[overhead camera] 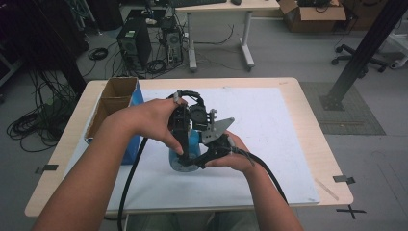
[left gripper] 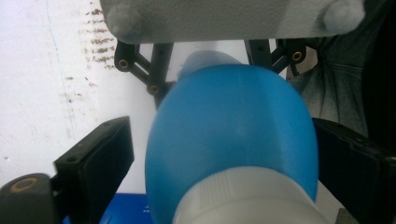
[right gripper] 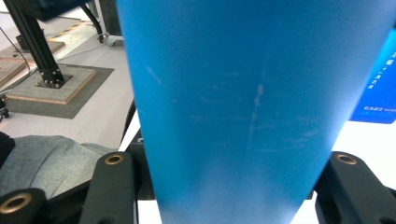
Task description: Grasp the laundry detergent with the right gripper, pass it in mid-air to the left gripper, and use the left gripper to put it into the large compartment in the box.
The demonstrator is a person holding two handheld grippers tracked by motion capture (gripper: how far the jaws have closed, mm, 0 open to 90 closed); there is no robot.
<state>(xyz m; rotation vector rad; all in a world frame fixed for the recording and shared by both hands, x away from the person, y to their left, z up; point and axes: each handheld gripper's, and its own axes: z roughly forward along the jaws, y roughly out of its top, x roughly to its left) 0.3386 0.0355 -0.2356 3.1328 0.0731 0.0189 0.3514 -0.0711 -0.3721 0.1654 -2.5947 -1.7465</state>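
White mat (overhead camera: pixel 269 144); cardboard box (overhead camera: pixel 113 103) left of grippers, blue bottle (overhead camera: pixel 190 144) between

This is a lab or technical workroom. Beyond the far edge of the pale wooden tabletop (overhead camera: pixel 308 125), black desktop computer towers (overhead camera: pixel 134 43) stand on the grey floor among tangled black cables (overhead camera: pixel 33 122), near a white-legged desk (overhead camera: pixel 245 29), an open brown cardboard box (overhead camera: pixel 312 14) and a black metal frame post (overhead camera: pixel 361 53).
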